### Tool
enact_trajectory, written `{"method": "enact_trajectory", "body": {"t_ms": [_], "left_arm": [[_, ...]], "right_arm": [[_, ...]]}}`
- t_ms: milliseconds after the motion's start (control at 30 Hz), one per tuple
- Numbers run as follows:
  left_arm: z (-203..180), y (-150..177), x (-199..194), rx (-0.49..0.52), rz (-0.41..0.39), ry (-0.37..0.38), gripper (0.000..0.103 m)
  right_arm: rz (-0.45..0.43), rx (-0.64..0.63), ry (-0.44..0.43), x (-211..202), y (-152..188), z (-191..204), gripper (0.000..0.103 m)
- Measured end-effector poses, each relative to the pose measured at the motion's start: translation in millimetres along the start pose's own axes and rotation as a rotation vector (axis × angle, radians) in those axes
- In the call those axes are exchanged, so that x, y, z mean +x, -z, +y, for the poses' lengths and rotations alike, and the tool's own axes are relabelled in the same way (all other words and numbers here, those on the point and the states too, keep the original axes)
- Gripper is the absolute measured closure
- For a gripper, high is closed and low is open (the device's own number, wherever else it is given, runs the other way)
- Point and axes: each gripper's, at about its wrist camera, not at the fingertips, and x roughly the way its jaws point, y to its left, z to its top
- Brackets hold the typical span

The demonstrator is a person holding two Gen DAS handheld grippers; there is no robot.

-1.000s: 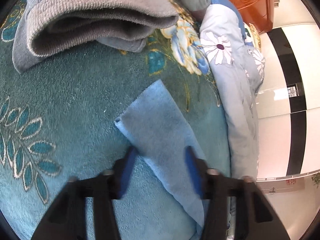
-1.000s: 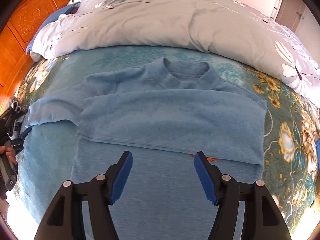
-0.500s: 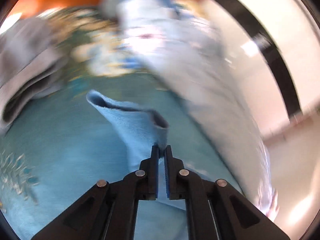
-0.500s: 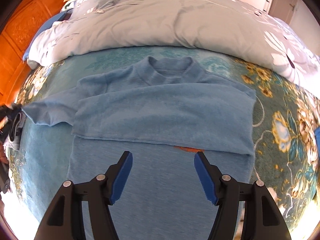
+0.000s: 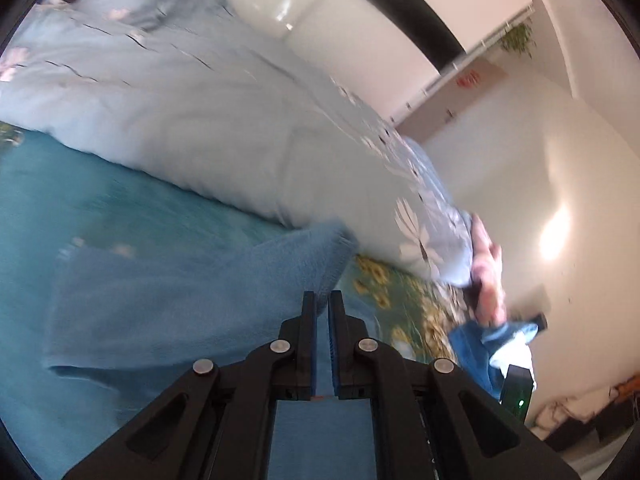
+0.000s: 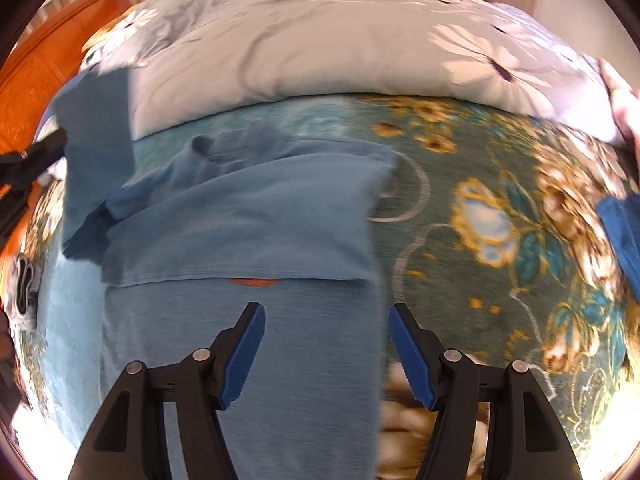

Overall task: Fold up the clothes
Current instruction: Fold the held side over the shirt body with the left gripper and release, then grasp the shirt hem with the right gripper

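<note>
A light blue sweater [image 6: 256, 220] lies partly folded on the teal floral bedspread [image 6: 500, 216], one sleeve laid across its chest. Its other sleeve [image 6: 96, 152] hangs lifted at the left, held up by my left gripper [image 6: 28, 160]. In the left wrist view my left gripper [image 5: 322, 312] is shut on that blue sleeve [image 5: 192, 300], which drapes ahead of the fingers. My right gripper [image 6: 326, 348] hovers open above the sweater's lower right edge, with nothing between its blue pads [image 6: 244, 356].
A rolled pale floral duvet [image 6: 340, 40] runs along the far side of the bed. An orange wooden headboard [image 6: 36, 80] stands at the left. A person's hand [image 5: 486, 276] and a blue cloth [image 6: 624, 232] are at the right edge.
My left gripper shut on the sleeve end, lifted it and swung it over toward the sweater body. My right gripper drifted right, staying open.
</note>
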Motion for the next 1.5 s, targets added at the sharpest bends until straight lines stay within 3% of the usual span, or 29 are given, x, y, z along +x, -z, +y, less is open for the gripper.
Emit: {"method": "enact_trajectory", "body": {"t_ms": [133, 300, 533, 567, 700, 800, 967, 1100, 1300, 1500], "left_arm": [[-27, 26, 49, -0.004, 0.126, 0.058, 0.098], [-48, 53, 84, 0.036, 0.228, 0.035, 0.098], [-17, 52, 60, 0.026, 0.184, -0.173, 0.095], [-9, 50, 53, 0.020, 0.175, -0.206, 0.090], [21, 43, 24, -0.020, 0.124, -0.286, 0.053], [39, 38, -3, -0.052, 0.078, -0.332, 0.036], [67, 33, -45, -0.077, 0.023, -0.411, 0.022], [89, 34, -72, -0.095, 0.020, -0.458, 0.019], [124, 43, -94, -0.173, 0.037, -0.471, 0.018], [141, 50, -89, -0.178, 0.090, -0.486, 0.018]], "right_arm": [[0.002, 0.046, 0.008, -1, 6, -26, 0.035], [0.004, 0.102, 0.015, -3, 13, -58, 0.035], [-0.036, 0.087, -0.059, -1, -1, -52, 0.035], [-0.043, 0.081, -0.073, 0, -4, -48, 0.035], [-0.059, 0.030, -0.134, 6, -21, -25, 0.035], [-0.045, -0.028, -0.202, 20, -39, 6, 0.035], [0.010, -0.062, -0.288, 53, -58, 50, 0.035], [0.038, -0.067, -0.283, 74, -66, 72, 0.035], [0.067, -0.005, -0.282, 96, -69, 79, 0.037], [0.074, 0.054, -0.295, 105, -73, 85, 0.060]]}}
